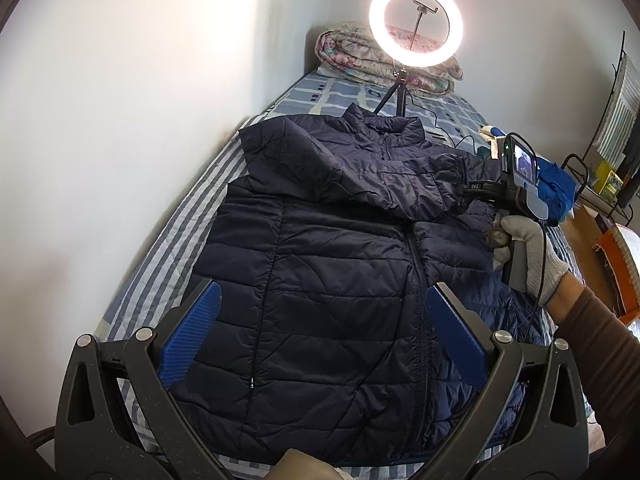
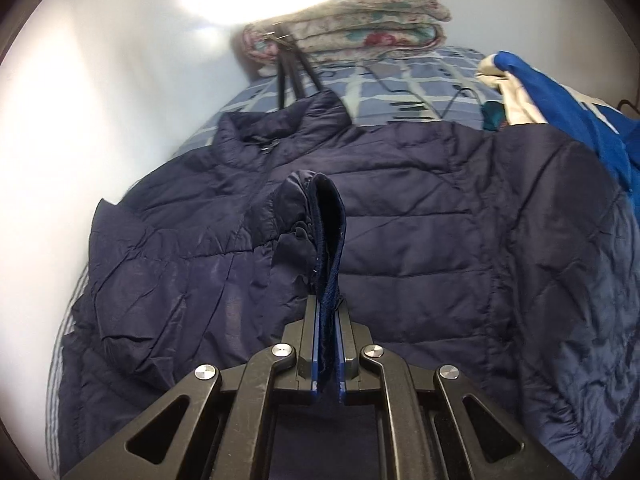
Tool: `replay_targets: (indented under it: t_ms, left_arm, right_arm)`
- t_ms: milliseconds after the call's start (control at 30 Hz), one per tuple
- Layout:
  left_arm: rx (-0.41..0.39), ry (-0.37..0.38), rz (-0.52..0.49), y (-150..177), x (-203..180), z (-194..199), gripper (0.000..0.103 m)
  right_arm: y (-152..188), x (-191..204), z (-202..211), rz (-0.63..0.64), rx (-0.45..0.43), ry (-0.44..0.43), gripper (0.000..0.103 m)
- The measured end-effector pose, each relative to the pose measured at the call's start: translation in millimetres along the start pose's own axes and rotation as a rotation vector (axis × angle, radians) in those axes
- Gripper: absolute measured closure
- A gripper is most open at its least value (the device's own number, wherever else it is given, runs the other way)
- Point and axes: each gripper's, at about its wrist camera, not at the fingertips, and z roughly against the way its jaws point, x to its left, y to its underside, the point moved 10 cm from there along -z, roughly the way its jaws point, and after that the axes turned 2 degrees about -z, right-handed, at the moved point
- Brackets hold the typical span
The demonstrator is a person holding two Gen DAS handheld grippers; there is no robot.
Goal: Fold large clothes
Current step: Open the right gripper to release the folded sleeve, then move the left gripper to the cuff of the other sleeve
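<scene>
A dark navy puffer jacket [image 1: 340, 264] lies front up on the bed, collar at the far end. One sleeve [image 1: 360, 168] is folded across its chest. My left gripper [image 1: 322, 320] is open and empty, hovering above the jacket's lower front. My right gripper [image 1: 474, 188] is at the jacket's right side, shut on the cuff of that sleeve. In the right wrist view the cuff [image 2: 326, 232] stands up out of the shut right gripper [image 2: 328, 312], with the jacket [image 2: 420, 248] spread beyond.
A lit ring light on a tripod [image 1: 416, 24] stands past the collar. A folded floral quilt [image 1: 360, 52] lies at the bed's head. Blue and white clothes [image 2: 560, 104] are piled at the right. A white wall [image 1: 120, 120] runs along the left. Shelves [image 1: 608, 168] stand at the right.
</scene>
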Motion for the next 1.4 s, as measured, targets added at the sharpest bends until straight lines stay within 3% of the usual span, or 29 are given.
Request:
replay_targets:
  t_ms: [300,567,667,733,767,967,1133,1400]
  left_arm:
    - [-0.004,0.014,-0.016,-1.2,-8.8,-0.8,0.000]
    - [-0.005,0.013,-0.029,-0.3,-13.0,-0.3,0.000]
    - [-0.011,0.011,-0.028,-1.0,-13.8,0.4,0.000]
    - [-0.020,0.006,-0.033,-2.4,-14.7,1.3,0.000]
    - [-0.024,0.002,-0.035,-2.8,-15.3,1.9,0.000]
    - [-0.050,0.008,-0.055,-5.3,-23.1,8.4,0.000]
    - [-0.096,0.013,-0.090,-11.2,-38.7,18.2,0.000]
    - [-0.166,0.058,-0.156,-17.7,-77.5,36.4,0.000]
  right_arm:
    - [0.2,-38.8,-14.3,-0.080,0.031,0.070,0.099]
    - [2.6,-36.9,-30.1,-0.050,0.075,0.084,0.099]
    - [6.5,-35.9,-35.3,-0.029,0.100,0.106,0.094]
    - [5.2,-35.4,-32.9,-0.026,0.088,0.119,0.081]
    - [4.0,-36.3,-27.8,-0.026,0.072,0.127,0.072]
    - [0.1,-35.1,13.0,-0.012,0.026,0.110,0.070]
    - [2.8,-31.5,67.4,0.011,-0.030,0.105,0.060]
    - [32.7,-43.6,163.2,0.024,-0.082,0.130,0.053]
